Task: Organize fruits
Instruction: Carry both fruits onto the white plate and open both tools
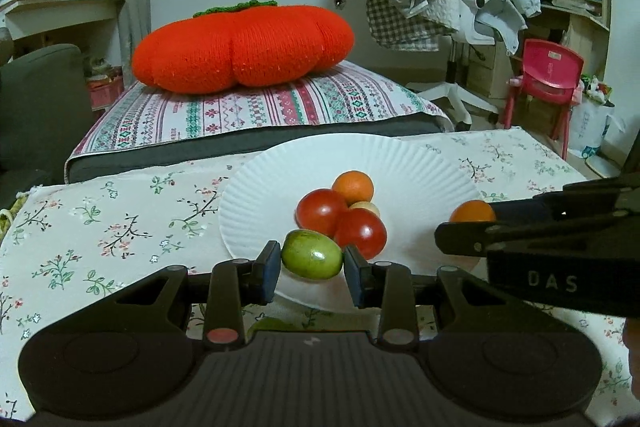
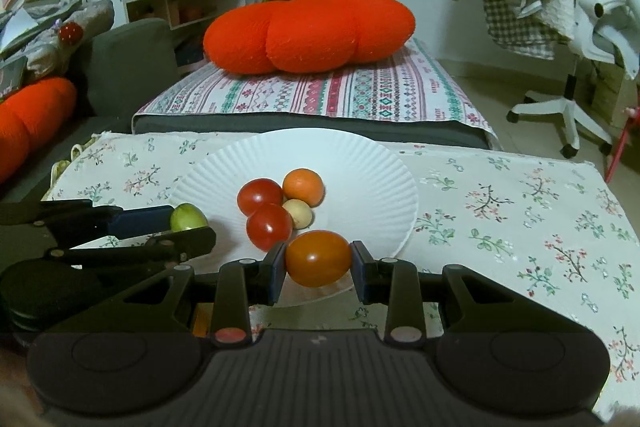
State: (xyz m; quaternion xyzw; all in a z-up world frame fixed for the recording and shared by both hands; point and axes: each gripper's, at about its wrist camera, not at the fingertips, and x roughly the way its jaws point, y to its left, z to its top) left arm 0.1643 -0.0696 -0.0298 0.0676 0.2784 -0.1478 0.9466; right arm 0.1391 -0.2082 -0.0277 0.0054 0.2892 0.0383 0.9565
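Gripping green fruit [image 1: 312, 254], orange fruit [image 2: 319, 258]

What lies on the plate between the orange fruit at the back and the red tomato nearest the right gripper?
A small pale yellow fruit lies there, touching both; the right wrist view shows it best.

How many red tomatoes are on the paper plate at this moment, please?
2: one red tomato beside the small orange fruit, another just in front of it, touching. Nothing suggests more hidden behind the pile.

Both tongs [image 1: 312, 263] [image 2: 319, 259] clamped, tilted downward
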